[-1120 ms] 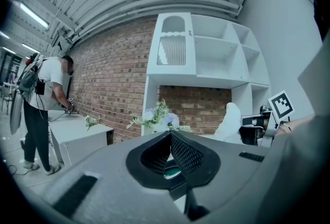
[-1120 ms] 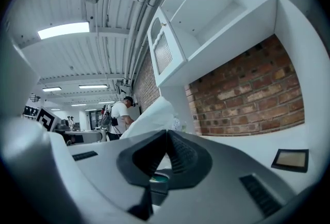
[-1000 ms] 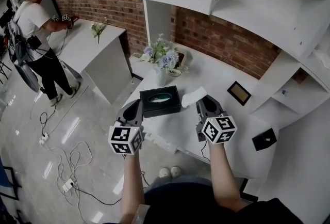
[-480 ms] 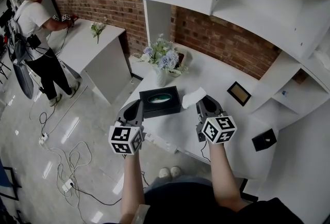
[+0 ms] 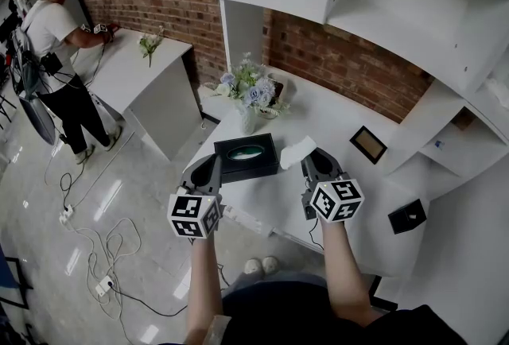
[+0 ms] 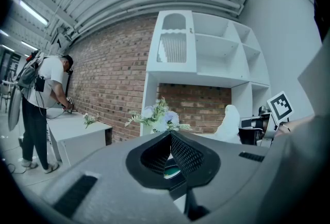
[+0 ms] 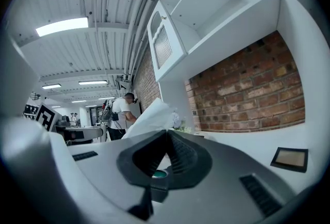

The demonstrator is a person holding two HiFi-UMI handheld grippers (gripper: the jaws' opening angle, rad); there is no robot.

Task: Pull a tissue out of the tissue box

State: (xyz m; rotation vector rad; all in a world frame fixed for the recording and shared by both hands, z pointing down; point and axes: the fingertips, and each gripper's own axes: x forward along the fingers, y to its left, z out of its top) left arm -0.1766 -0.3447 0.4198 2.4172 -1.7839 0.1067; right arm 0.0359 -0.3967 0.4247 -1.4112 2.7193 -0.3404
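Jaws of the right gripper (image 5: 308,157) are pinched on a crumpled white paper tissue (image 5: 295,150) beside the square black tissue box (image 5: 248,161); those of the left gripper (image 5: 213,161) are closed, empty.

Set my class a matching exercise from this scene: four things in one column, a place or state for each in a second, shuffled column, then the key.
Things
1. tissue
2. box
3. flowers
4. left gripper

Places or states
A. black, on the white table
B. shut, nothing between its jaws
C. pinched in the right gripper
D. behind the box, near the brick wall

Pairs: 1-C, 2-A, 3-D, 4-B
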